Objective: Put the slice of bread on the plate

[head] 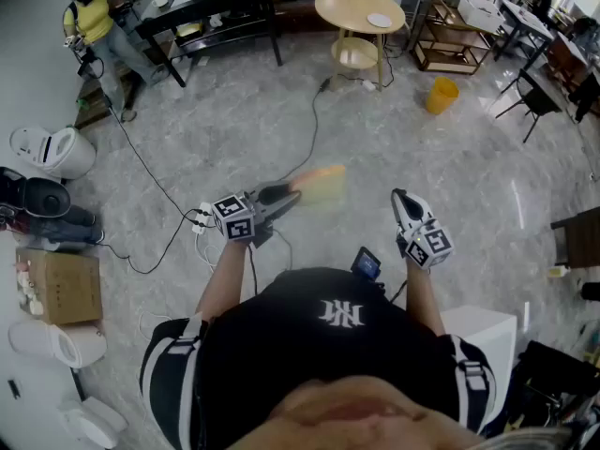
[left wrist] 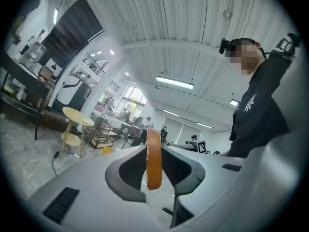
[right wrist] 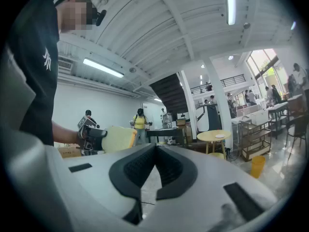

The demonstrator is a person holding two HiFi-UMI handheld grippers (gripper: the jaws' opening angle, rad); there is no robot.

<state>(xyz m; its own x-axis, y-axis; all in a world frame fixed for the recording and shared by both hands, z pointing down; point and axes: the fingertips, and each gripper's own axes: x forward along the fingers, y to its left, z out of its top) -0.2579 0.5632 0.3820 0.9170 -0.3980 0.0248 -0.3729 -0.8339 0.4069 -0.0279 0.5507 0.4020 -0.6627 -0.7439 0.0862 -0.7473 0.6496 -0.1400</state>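
Black-jawed grey left gripper [head: 289,193], held level in front of the person: jaws clamped on a pale yellow slice of bread with an orange-brown crust [head: 322,184]. The slice stands edge-on between the pads, in the air above the floor. Black-jawed grey right gripper [head: 400,198], near it on the right: jaws closed together, nothing between them. Grey marbled floor [head: 469,176] beneath both. Yellow plastic bin [head: 441,95], farther off on the floor. Round light wooden table [head: 347,9], farthest: small white plate [head: 379,20] on its top, well apart from the bread.
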